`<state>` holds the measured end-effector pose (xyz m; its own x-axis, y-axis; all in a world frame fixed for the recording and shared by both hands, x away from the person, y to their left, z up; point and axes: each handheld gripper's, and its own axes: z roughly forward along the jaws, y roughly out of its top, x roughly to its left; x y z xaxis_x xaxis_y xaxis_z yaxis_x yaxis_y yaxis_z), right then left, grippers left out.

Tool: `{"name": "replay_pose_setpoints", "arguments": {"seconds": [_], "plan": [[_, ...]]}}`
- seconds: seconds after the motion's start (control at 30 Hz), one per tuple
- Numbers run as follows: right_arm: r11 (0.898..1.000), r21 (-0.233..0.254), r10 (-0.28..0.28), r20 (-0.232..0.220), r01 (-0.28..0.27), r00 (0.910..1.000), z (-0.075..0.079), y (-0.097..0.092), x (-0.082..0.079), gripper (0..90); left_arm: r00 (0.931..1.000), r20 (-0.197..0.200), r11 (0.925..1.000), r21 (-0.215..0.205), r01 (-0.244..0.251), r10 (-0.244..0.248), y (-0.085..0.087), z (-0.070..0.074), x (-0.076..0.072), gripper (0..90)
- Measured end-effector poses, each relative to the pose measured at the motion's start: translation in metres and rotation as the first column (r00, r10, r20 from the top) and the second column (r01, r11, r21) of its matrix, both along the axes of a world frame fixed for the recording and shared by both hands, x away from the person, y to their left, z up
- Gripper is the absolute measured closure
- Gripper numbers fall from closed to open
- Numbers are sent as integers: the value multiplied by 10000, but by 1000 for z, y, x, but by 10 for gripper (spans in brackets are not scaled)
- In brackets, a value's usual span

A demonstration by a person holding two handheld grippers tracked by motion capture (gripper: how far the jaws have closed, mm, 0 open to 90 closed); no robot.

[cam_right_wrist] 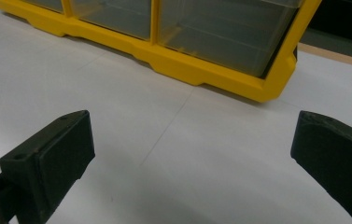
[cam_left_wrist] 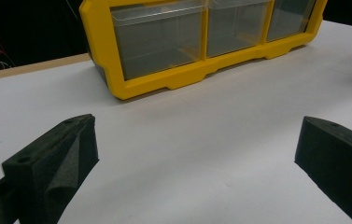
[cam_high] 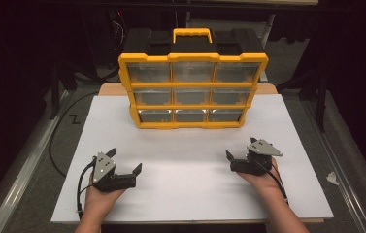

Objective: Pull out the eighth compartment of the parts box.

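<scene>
Standing upright at twelve o'clock on the white table (cam_high: pixel 268 194): yellow-framed plastic organiser with clear drawers (cam_high: pixel 192 90). Left gripper (cam_high: pixel 124 162) and right gripper (cam_high: pixel 241 148) both spread wide, empty; best approached squarely toward one bottom-row drawer.

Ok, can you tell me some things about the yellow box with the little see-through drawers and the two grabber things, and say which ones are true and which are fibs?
1. The yellow plastic organiser box with clear drawers stands upright on the white table top. True.
2. The left gripper is holding a drawer. False: its jaws are wide open, with nothing between them.
3. The box has nine drawers, three rows of three. True.
4. The right gripper touches the box. False: it sits apart from the box, near the table's front.
5. The yellow carry handle is on top of the box. True.
6. One drawer is pulled out. False: all look pushed in.
</scene>
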<state>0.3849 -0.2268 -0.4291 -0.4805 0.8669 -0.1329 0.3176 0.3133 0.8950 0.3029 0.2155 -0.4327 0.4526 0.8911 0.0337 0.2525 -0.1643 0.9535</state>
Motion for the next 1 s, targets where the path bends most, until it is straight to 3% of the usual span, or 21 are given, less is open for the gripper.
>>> {"name": "replay_pose_setpoints", "arguments": {"seconds": [0.23, 0.43, 0.5, 0.7, 0.73, 0.93, 1.0], "plan": [[9998, -10, -214, 50, 214, 9998, 1, 8, 19, 9, 10000, 26, 10000, 64, -7, 6, -1, 0, 0, 4], [9994, -201, -277, 171, 281, 9995, 1, 11, 25, 9, 10000, 70, 10000, 66, -53, 53, -1, 0, -2, 4], [9981, -602, -140, 324, 160, 9994, 1, 12, 22, 9, 10000, 52, 9999, 88, -61, 61, -1, 0, -3, 4], [9936, -1111, -163, 310, 196, 9994, 0, 12, 17, 8, 10000, 68, 9998, 195, -47, 46, -3, 0, -5, 4], [9881, -1530, -101, 460, 170, 9989, 0, 12, 15, 8, 10000, 68, 9998, 177, -62, 61, -3, 0, -5, 4], [9749, -2221, 7, 676, 143, 9977, -1, 11, 8, 8, 9999, 80, 9998, 173, -85, 84, -3, 0, -6, 4], [9648, -2623, 34, 765, 168, 9971, -3, 10, 5, 8, 9999, 86, 9998, 180, -83, 81, -3, 0, -6, 4]]}}
